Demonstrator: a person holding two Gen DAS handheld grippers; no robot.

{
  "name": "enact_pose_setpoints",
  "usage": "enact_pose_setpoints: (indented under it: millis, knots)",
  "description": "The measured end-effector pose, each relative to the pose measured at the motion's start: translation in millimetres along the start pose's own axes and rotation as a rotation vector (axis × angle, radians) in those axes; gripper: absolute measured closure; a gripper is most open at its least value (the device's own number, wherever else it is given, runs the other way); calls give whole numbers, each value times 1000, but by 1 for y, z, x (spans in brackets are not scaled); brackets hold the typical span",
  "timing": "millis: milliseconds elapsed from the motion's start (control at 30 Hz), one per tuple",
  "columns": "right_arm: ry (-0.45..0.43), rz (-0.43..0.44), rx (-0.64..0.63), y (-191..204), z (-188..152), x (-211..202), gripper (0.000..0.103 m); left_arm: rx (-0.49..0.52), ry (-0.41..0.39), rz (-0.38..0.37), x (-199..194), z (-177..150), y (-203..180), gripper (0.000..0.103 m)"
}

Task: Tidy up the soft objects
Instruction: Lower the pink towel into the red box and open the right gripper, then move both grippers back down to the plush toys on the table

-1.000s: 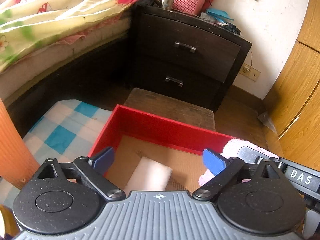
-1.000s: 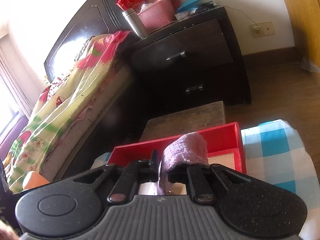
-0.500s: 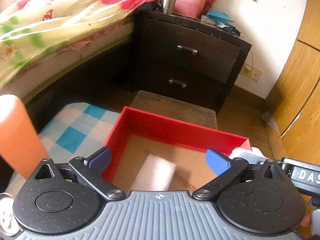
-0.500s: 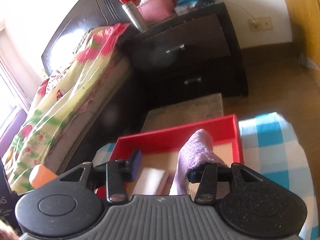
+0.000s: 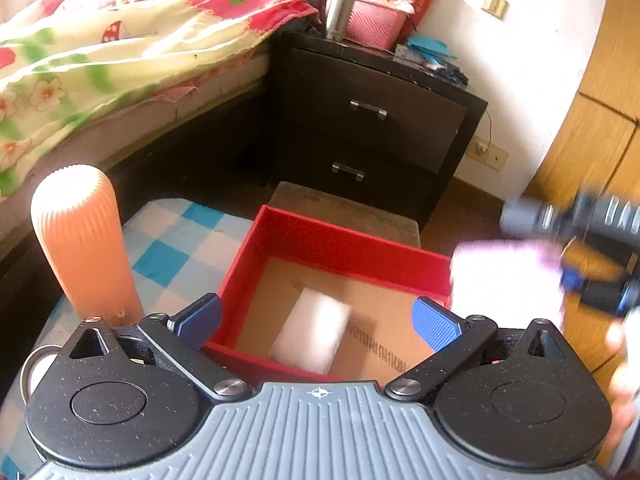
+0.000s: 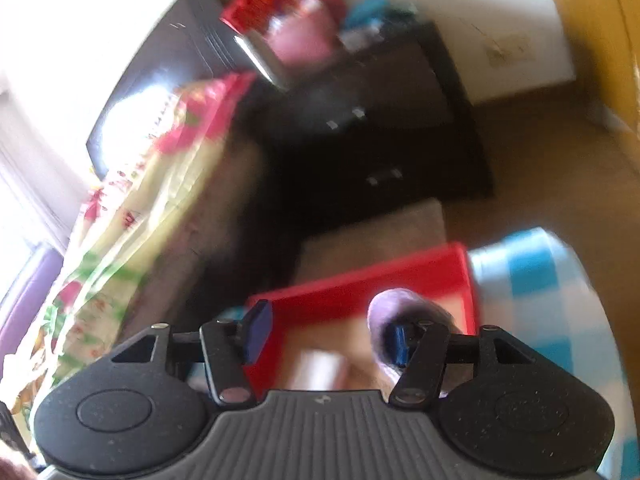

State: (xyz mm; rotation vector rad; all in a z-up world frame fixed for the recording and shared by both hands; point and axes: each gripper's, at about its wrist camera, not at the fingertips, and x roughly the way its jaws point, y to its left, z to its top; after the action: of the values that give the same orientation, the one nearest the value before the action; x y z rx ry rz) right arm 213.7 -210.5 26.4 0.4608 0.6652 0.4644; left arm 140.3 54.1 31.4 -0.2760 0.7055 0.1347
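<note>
A red box with a cardboard floor sits on a blue-checked cloth. A white sponge lies inside it. My left gripper hangs open over the box's near edge, holding nothing. In the right wrist view, blurred, my right gripper is over the red box and its jaws are opening. A purple cloth still clings to the right finger, while the left finger stands clear of it. The left wrist view shows the cloth pale at the box's right corner.
An orange ribbed cylinder stands upright on the checked cloth, left of the box. Behind the box are a wooden stool and a dark nightstand. A bed runs along the left, and a wooden wardrobe on the right.
My right jaws went from shut on the purple cloth to apart, and the cloth now hangs on one finger. My left gripper drew back and rose, so the whole orange cylinder shows.
</note>
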Motion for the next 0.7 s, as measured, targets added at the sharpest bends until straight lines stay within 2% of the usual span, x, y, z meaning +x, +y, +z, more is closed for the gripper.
enact_pose_setpoints:
  millis: [100, 133, 167, 200, 233, 300, 367, 467, 600, 700]
  knots:
    - [-79, 120, -74, 12, 7, -7, 65, 27, 12, -3, 5, -1, -3, 6]
    - [-50, 79, -112, 13, 6, 1, 62, 28, 15, -3, 7, -1, -3, 6]
    - [42, -20, -112, 9, 4, 16, 60, 29, 20, -7, 8, -2, -3, 6]
    - [120, -95, -61, 0, 0, 29, 63, 33, 23, -11, 8, -3, -4, 6]
    - [155, -91, -27, -6, -4, 34, 63, 38, 22, -11, 7, -3, -4, 6]
    - [201, -72, -54, -2, -9, 32, 63, 32, 15, -9, 3, -3, -4, 6]
    - [186, -89, -58, -1, -11, 22, 63, 25, 10, -27, -3, -4, -3, 6]
    - [207, -61, -20, -5, -13, 8, 63, 51, 0, -32, -13, -10, -5, 6]
    - [200, -111, -93, -1, -28, -16, 63, 69, 15, -16, -20, -23, -3, 6]
    - [205, -106, -97, -3, -40, -33, 63, 84, 33, -13, -23, -31, -2, 6]
